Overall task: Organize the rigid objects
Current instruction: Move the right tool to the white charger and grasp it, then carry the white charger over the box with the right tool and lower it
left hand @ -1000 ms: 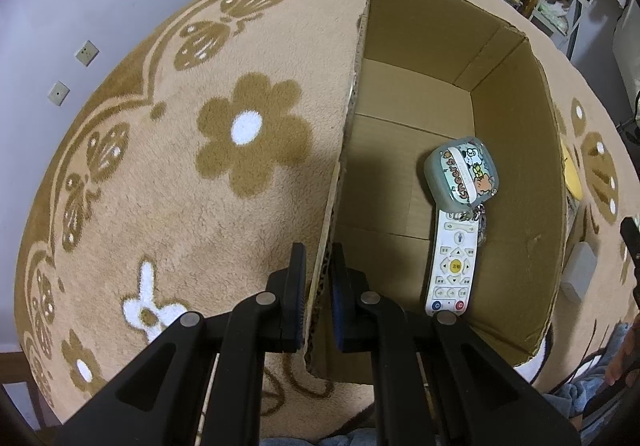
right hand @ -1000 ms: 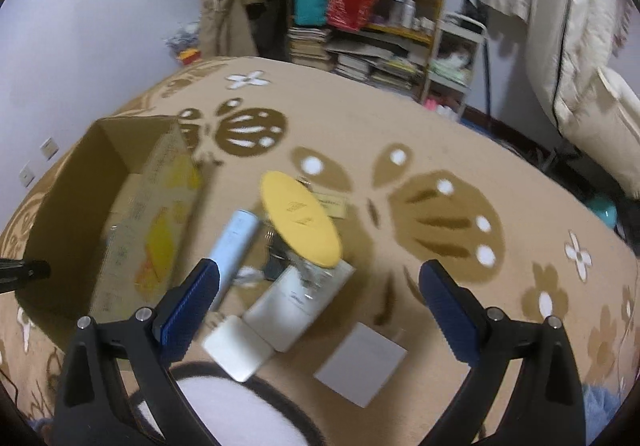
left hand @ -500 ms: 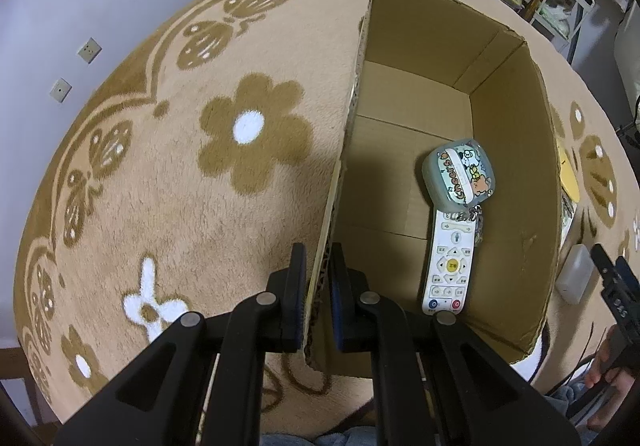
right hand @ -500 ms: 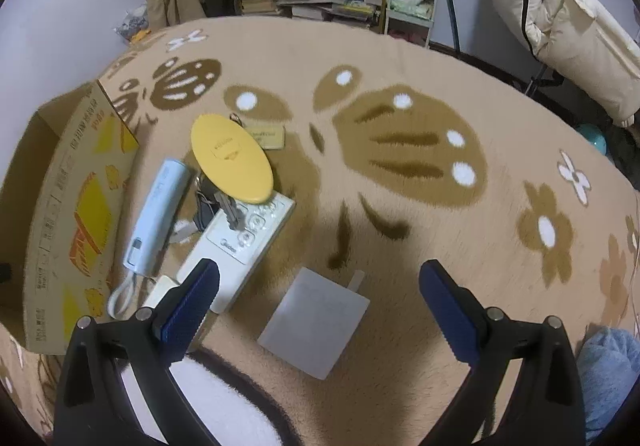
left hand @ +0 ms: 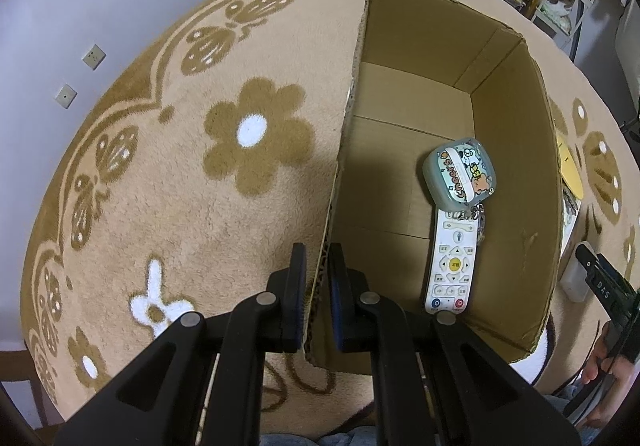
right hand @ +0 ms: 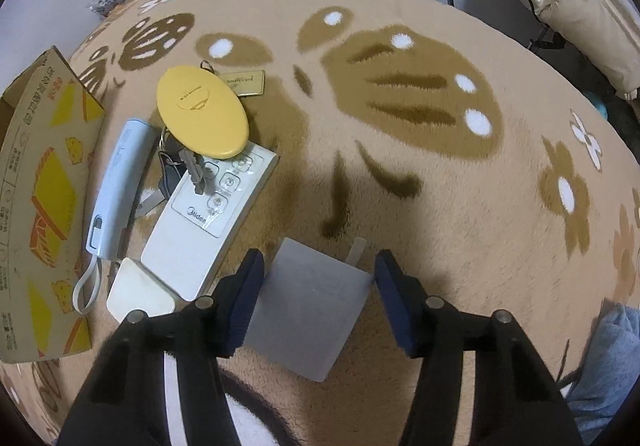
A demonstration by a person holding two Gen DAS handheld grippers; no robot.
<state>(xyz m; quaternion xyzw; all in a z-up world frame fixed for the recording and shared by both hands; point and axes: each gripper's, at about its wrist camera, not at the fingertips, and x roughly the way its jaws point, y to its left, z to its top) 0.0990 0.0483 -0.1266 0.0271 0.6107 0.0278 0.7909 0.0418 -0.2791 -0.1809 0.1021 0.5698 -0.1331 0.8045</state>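
Grey square card (right hand: 308,310) flat on carpet (right hand: 420,205), between spread fingers of right gripper (right hand: 318,300), not gripped, cardboard box (left hand: 516,173) alongside holding white remote (left hand: 450,266) and cartoon case (left hand: 462,175), left gripper (left hand: 318,296) pinching box's near wall.

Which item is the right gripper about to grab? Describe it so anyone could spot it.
On the flowered carpet, right of the cardboard box, lies a clutter pile. The target is the flat grey square between the open right gripper fingers, nearest the camera: plain, unmarked.

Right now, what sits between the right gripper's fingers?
Right wrist view: the grey square card lies flat on the rug between the open right gripper.
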